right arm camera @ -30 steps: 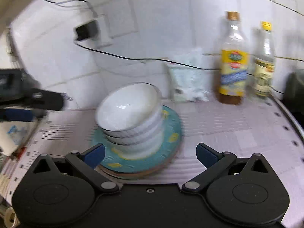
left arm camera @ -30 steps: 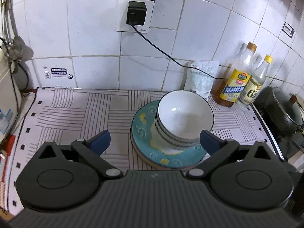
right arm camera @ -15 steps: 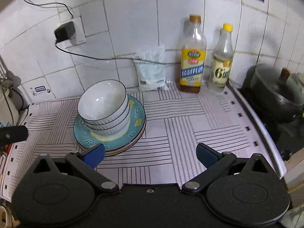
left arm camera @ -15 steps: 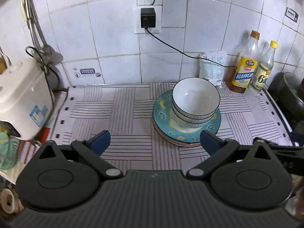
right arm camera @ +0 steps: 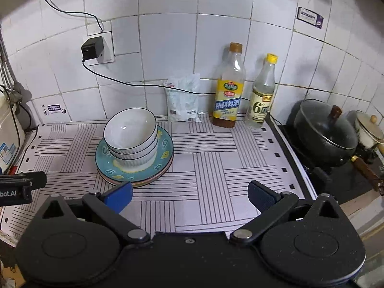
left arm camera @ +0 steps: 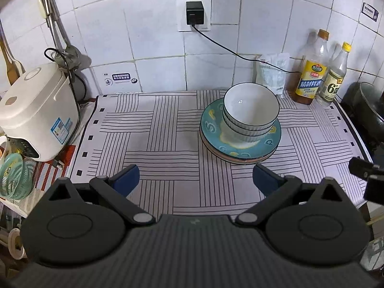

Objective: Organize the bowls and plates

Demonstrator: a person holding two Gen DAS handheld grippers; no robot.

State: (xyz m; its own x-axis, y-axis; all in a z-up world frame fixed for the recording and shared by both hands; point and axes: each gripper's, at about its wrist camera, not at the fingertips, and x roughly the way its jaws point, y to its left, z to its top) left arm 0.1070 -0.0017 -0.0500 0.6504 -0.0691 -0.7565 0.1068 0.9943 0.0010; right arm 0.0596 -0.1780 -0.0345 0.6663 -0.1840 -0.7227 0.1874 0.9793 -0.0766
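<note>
The left gripper hangs above the front edge of the counter, level and pointing toward the tiled back wall, its two blue-padded fingers spread wide with nothing between them. The right gripper is posed the same way further toward the stove side, also over the front edge, fingers wide apart and empty; its tip shows at the right edge of the left wrist view, just as the left one shows at the left edge of the right wrist view.

Beyond both, the striped mat covers the counter. On it, well clear of either gripper, sits the stack of plates, a teal patterned one on top with a pinkish rim visible beneath. A nest of white ribbed bowls with dark rims rests on the plates, off-centre toward the back wall and leaning slightly.

Further back, against the wall, stand a white pouch, a yellow-labelled bottle and a clear bottle side by side near the back right corner. A white rice cooker stands off the mat's left edge, a dark lidded pot off its right. A black plug sits in the wall socket, its cable trailing rightward behind the bottles
</note>
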